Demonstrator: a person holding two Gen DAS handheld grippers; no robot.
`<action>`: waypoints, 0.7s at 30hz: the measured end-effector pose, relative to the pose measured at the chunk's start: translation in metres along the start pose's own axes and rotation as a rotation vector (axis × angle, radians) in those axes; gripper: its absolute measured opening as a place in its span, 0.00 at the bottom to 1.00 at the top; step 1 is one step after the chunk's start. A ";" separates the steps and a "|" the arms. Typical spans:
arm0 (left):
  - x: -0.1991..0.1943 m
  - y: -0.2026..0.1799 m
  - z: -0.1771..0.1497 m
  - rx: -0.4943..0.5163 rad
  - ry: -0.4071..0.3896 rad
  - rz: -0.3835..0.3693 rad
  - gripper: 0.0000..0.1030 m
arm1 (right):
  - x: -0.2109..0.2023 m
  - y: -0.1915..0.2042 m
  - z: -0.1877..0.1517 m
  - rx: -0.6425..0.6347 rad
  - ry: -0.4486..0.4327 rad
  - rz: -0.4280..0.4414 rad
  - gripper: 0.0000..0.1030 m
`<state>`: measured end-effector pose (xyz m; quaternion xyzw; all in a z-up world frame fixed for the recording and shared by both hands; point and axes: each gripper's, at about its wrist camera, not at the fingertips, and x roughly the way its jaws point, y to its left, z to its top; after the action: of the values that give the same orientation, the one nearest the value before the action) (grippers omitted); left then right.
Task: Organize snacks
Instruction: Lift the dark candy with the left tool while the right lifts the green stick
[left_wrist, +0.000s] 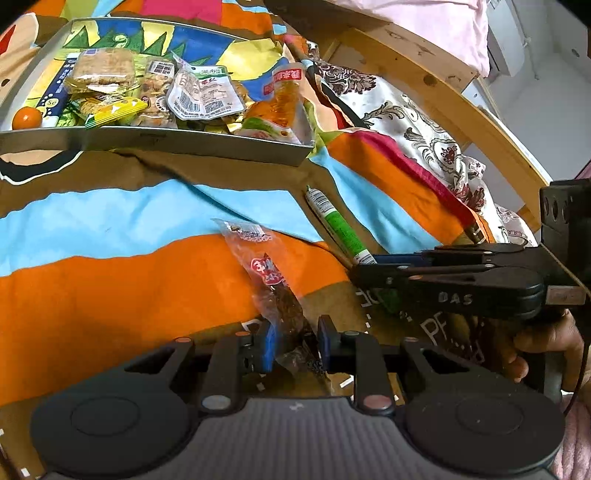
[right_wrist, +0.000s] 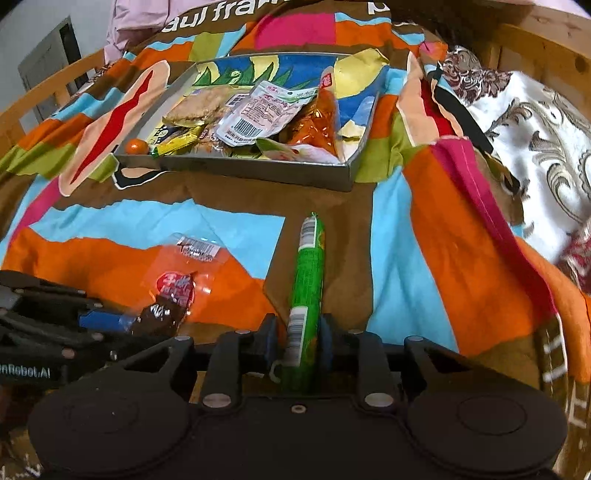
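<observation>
My left gripper (left_wrist: 295, 345) is shut on a clear packet of dark dried meat with a red label (left_wrist: 271, 284), which lies on the colourful bedspread; the packet also shows in the right wrist view (right_wrist: 173, 291). My right gripper (right_wrist: 297, 345) is shut on a green sausage-shaped snack stick (right_wrist: 308, 280), also seen in the left wrist view (left_wrist: 338, 229). Ahead stands a grey tray (left_wrist: 207, 144) holding several snack packets and a small orange (left_wrist: 26, 117); the tray also shows in the right wrist view (right_wrist: 258, 171).
A wooden bed frame (left_wrist: 443, 88) curves along the right, with a white floral cloth (left_wrist: 417, 133) beside it. The bedspread is rumpled, with a raised fold (right_wrist: 461, 192) at the right of the tray.
</observation>
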<state>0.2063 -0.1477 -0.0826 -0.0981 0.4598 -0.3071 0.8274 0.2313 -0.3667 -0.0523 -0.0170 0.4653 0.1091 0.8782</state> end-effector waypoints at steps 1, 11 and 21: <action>0.001 0.000 -0.001 0.005 -0.002 0.000 0.26 | 0.002 0.000 0.001 0.004 0.001 -0.007 0.27; 0.011 0.007 0.000 -0.009 -0.034 -0.031 0.27 | 0.008 0.014 0.003 0.042 -0.001 -0.088 0.20; 0.005 -0.001 -0.003 0.032 -0.045 0.010 0.23 | -0.003 0.036 -0.006 -0.037 -0.034 -0.158 0.18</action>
<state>0.2054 -0.1512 -0.0877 -0.0892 0.4368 -0.3080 0.8405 0.2177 -0.3330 -0.0509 -0.0682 0.4453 0.0482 0.8915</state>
